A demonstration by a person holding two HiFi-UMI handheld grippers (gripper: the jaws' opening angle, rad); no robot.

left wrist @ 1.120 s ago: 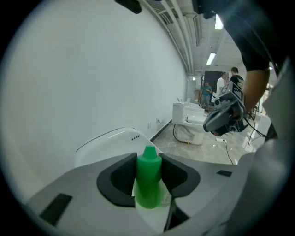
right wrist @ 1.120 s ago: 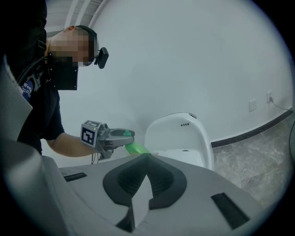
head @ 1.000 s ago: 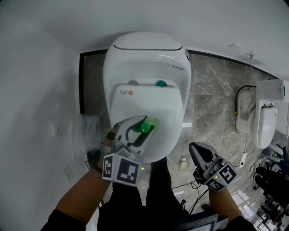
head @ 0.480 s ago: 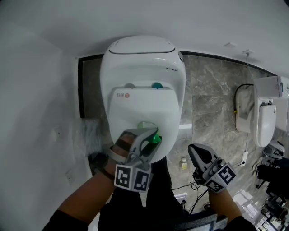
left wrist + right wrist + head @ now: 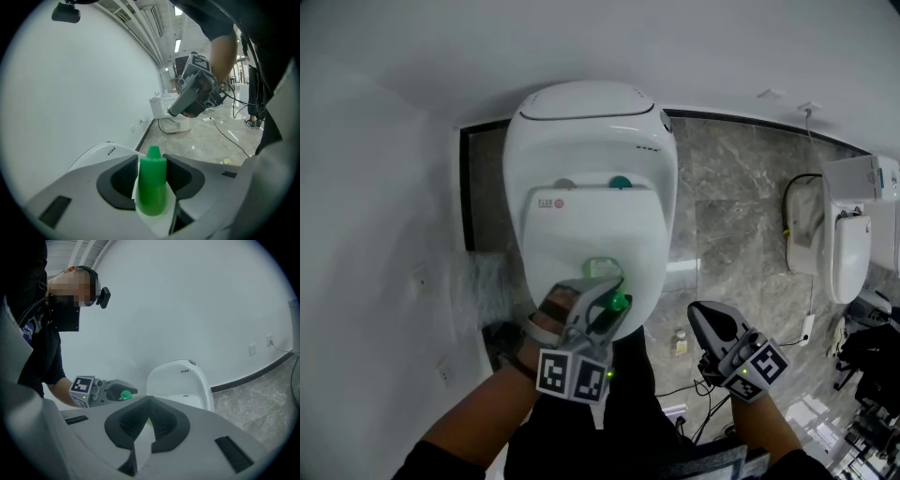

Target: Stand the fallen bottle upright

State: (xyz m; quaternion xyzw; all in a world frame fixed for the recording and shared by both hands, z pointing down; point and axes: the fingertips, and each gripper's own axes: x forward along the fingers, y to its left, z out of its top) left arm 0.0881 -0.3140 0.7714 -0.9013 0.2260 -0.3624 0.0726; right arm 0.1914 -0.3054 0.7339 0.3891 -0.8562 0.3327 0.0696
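Observation:
A small bottle with a green cap (image 5: 619,302) is over the near end of the white toilet lid (image 5: 591,220). My left gripper (image 5: 614,292) is shut on the bottle's cap (image 5: 152,180), a black pad on each side of it. The jaws have just eased a little wider with the cap still between them. A pale, clear shape (image 5: 602,271) that looks like the bottle's body shows just past the fingertips. My right gripper (image 5: 705,314) is held off to the right of the toilet, over the floor, shut (image 5: 149,401) and empty.
The white toilet (image 5: 581,122) stands against the wall, with a dark strip of floor at its left. A second toilet (image 5: 848,253) and cables (image 5: 797,211) are at the right on the marble floor. A small item (image 5: 680,339) lies on the floor near my feet.
My left gripper has drawn back toward the near rim of the lid with the bottle and rolled somewhat. The right gripper has hardly moved.

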